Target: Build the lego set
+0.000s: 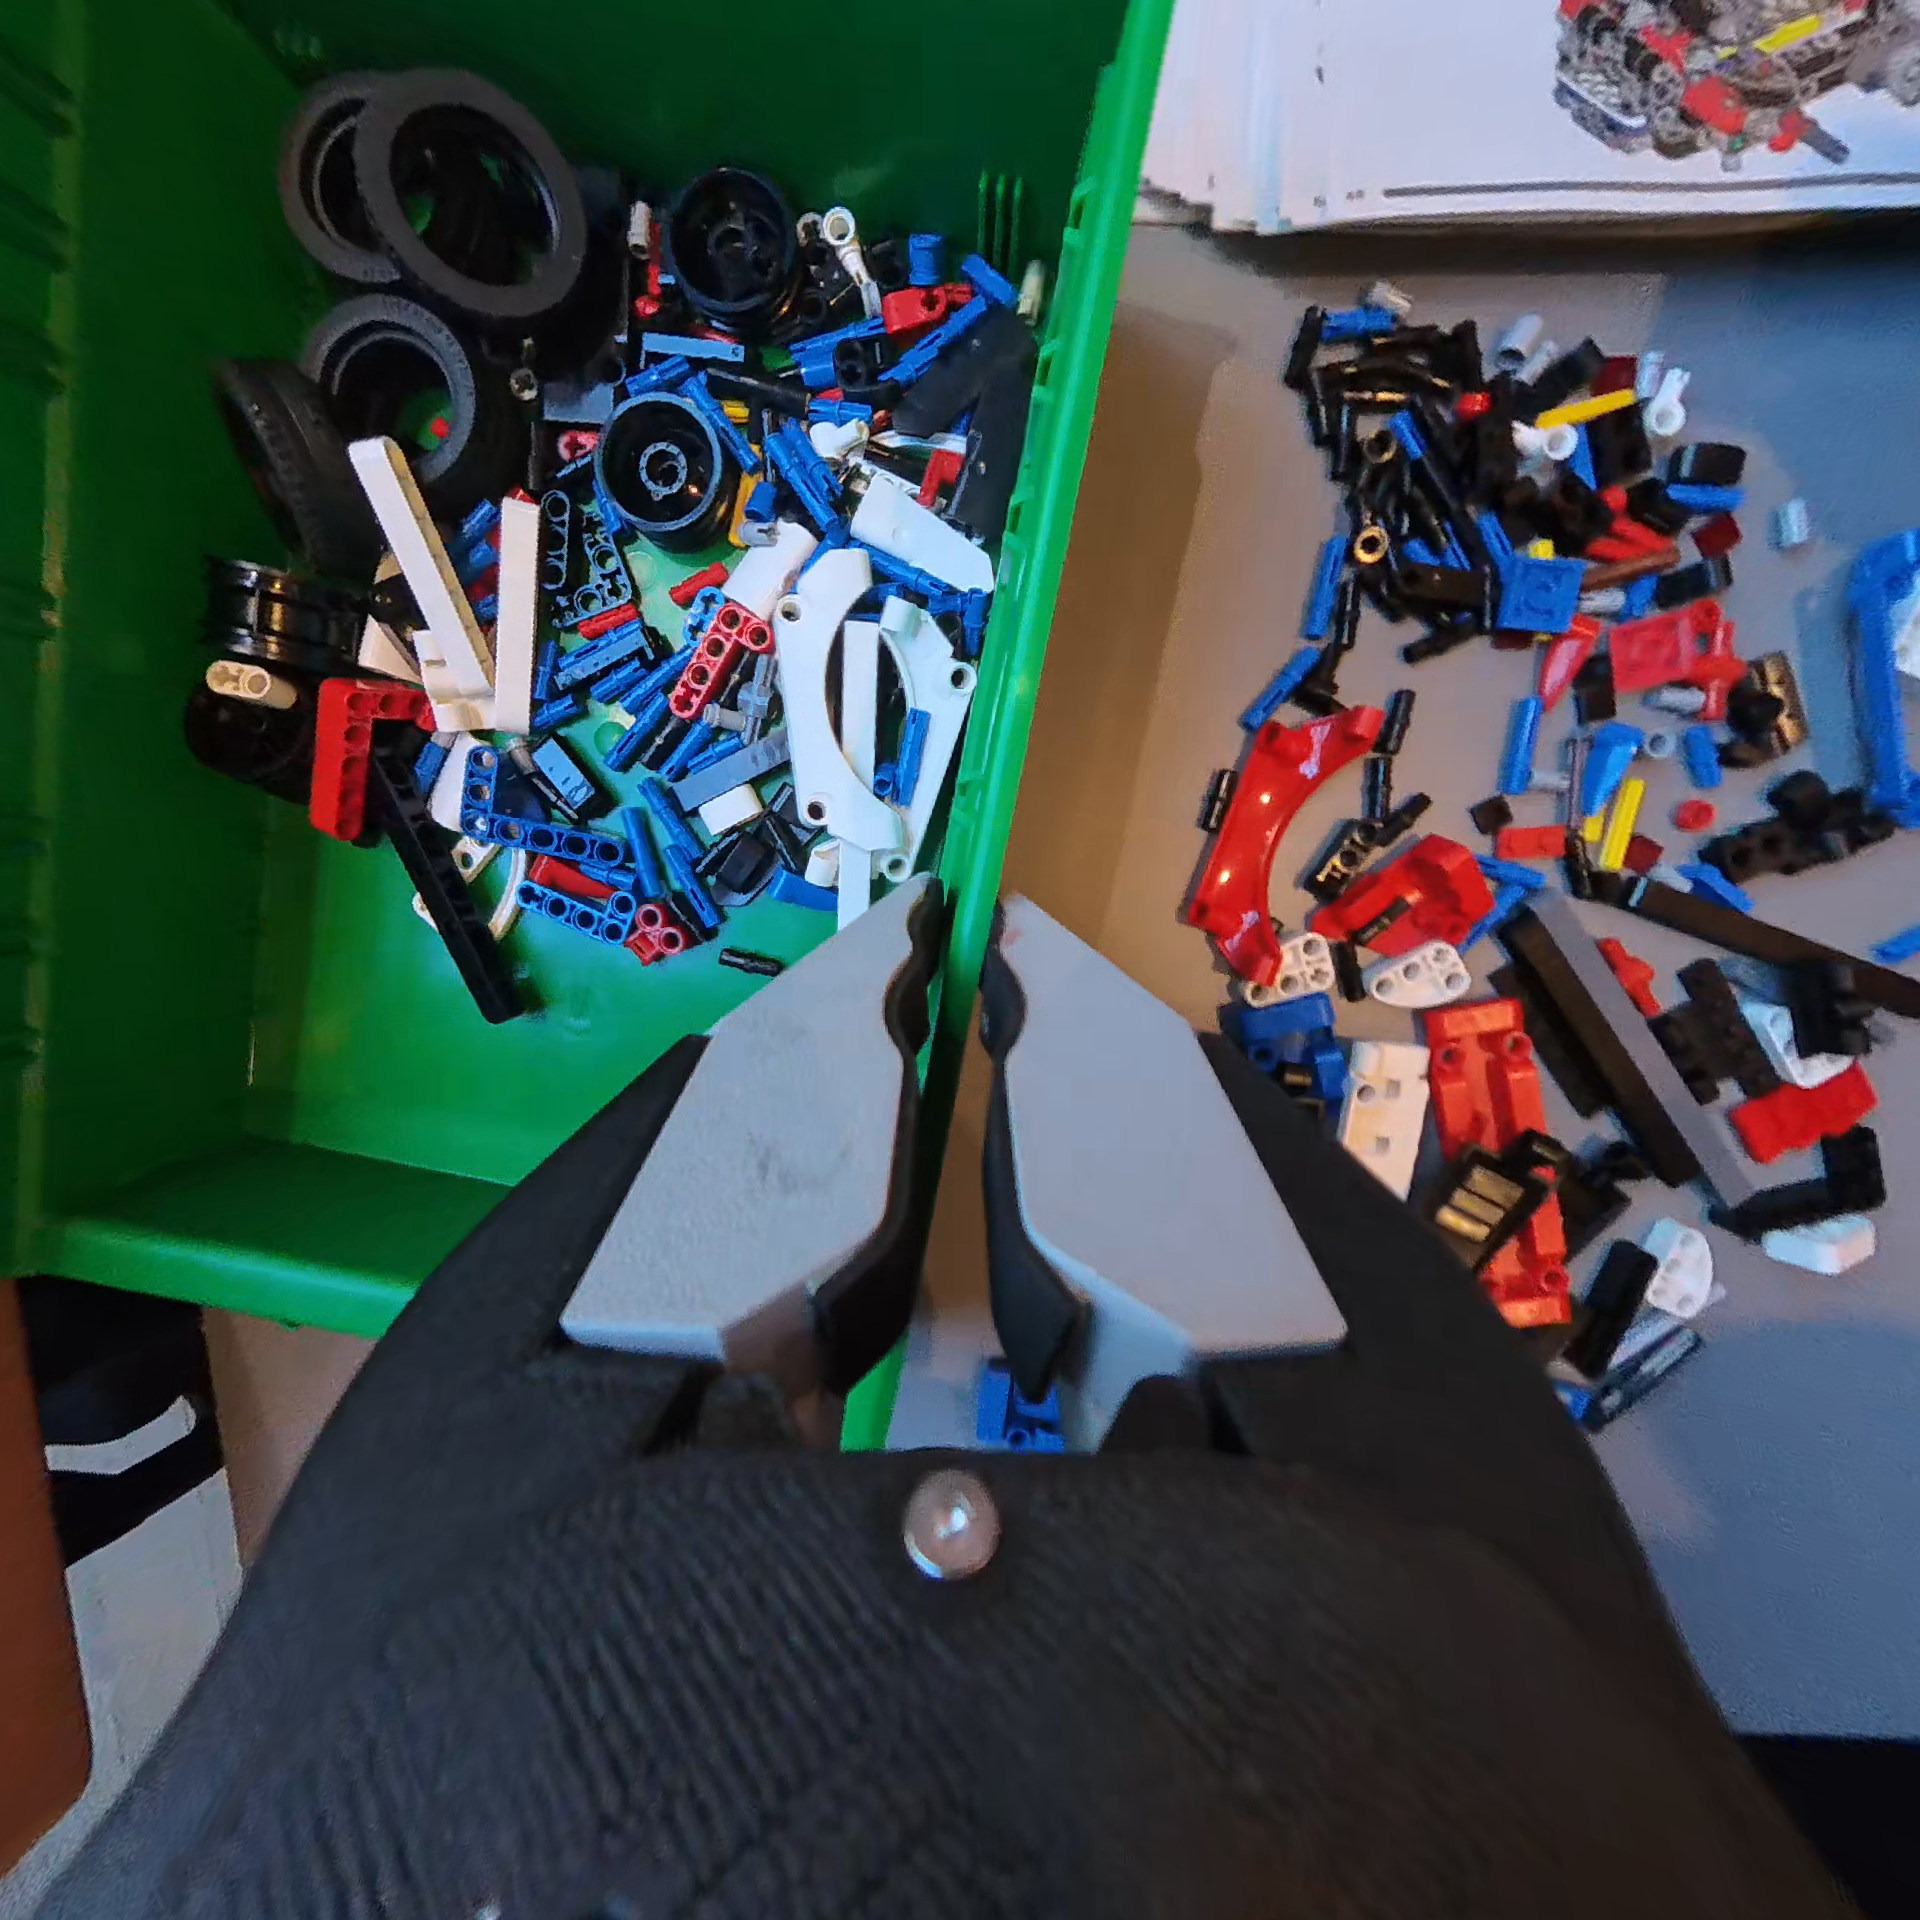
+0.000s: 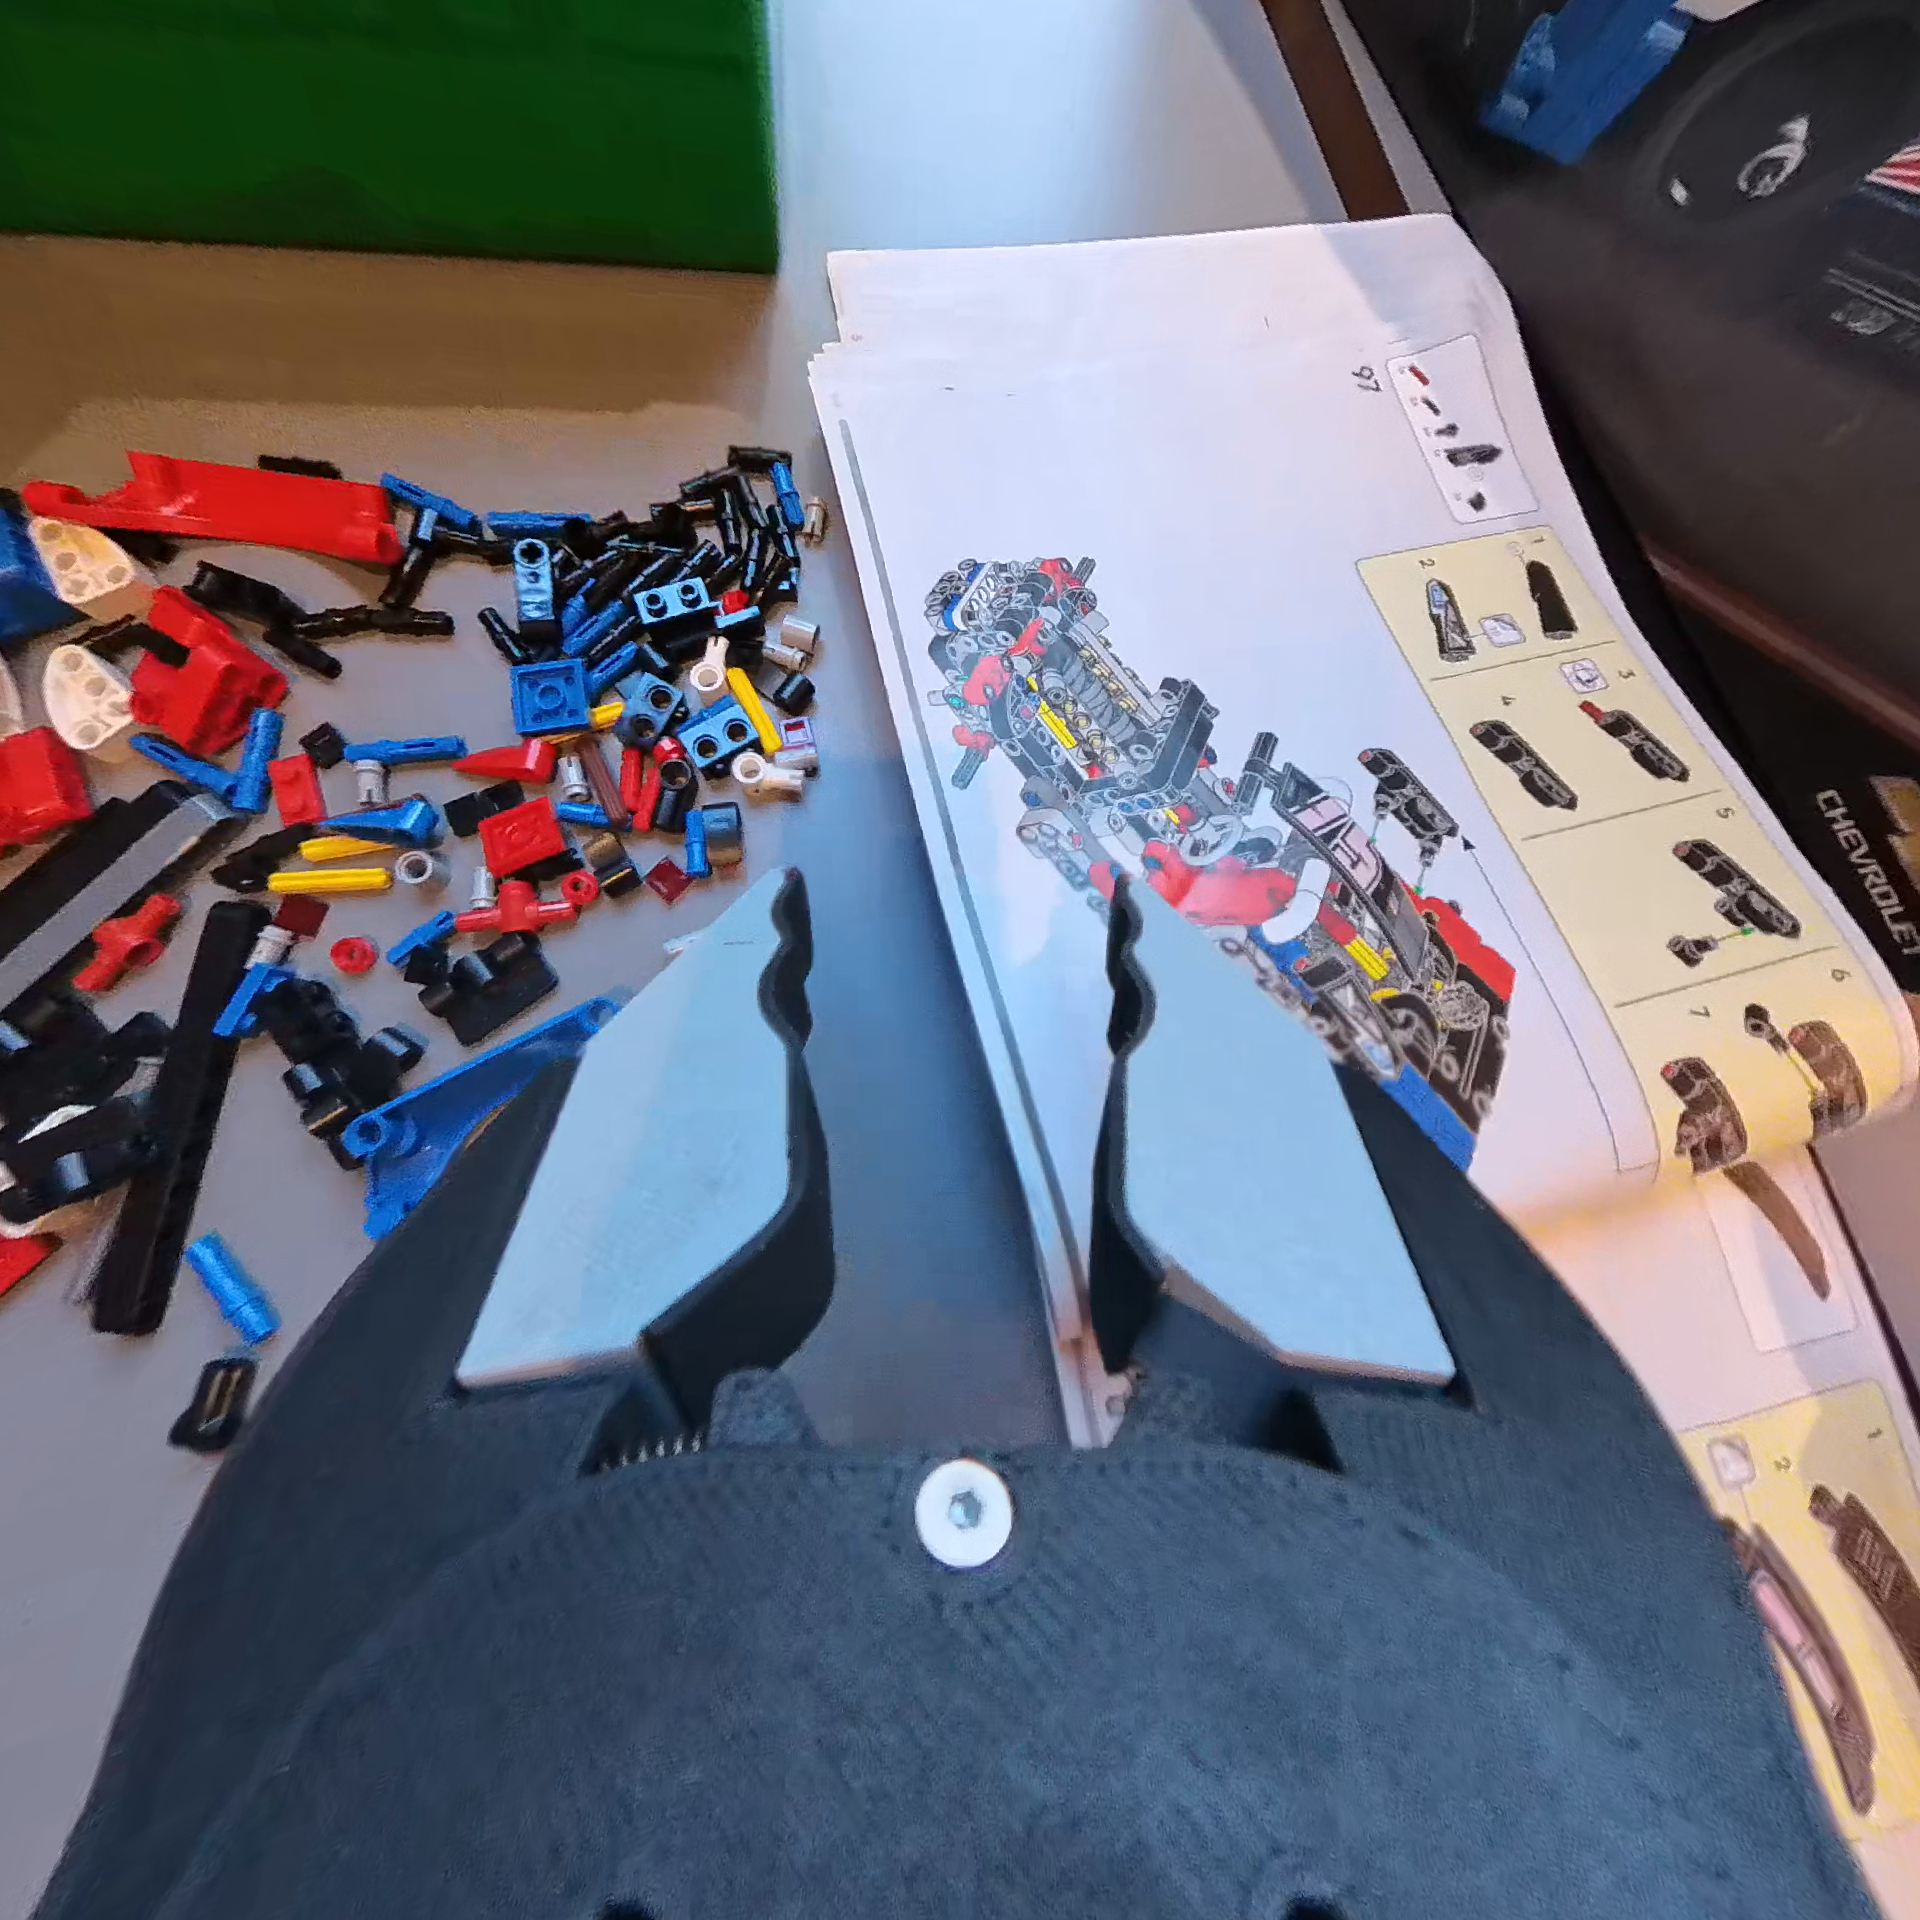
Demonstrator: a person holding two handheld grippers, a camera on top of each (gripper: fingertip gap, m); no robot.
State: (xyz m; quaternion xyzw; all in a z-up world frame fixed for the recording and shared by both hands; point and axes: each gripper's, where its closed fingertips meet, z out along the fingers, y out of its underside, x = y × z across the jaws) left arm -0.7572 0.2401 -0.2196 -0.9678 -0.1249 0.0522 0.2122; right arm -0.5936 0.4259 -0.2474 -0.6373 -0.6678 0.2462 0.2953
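Left wrist view: left tongs (image 1: 961, 935) nearly together, empty, hovering over the right wall of the green bin (image 1: 1081, 436).
Bin contents: black tyres (image 1: 478, 197) far left; white panels (image 1: 873, 675), blue pins, red beams heaped in the middle.
Loose pieces: spread on the grey surface (image 1: 1122, 582) right of the bin, red arch (image 1: 1273, 800) nearest.
Right wrist view: right tongs (image 2: 951, 914) apart, empty, over the left edge of the instruction booklet (image 2: 1143, 436).
Only here: open page with step drawings; dark box (image 2: 1766, 520) far right.
Only left view: bin interior.
Step advice: probably part selection; match the page first, then pick one isolated piece, not from the heap.
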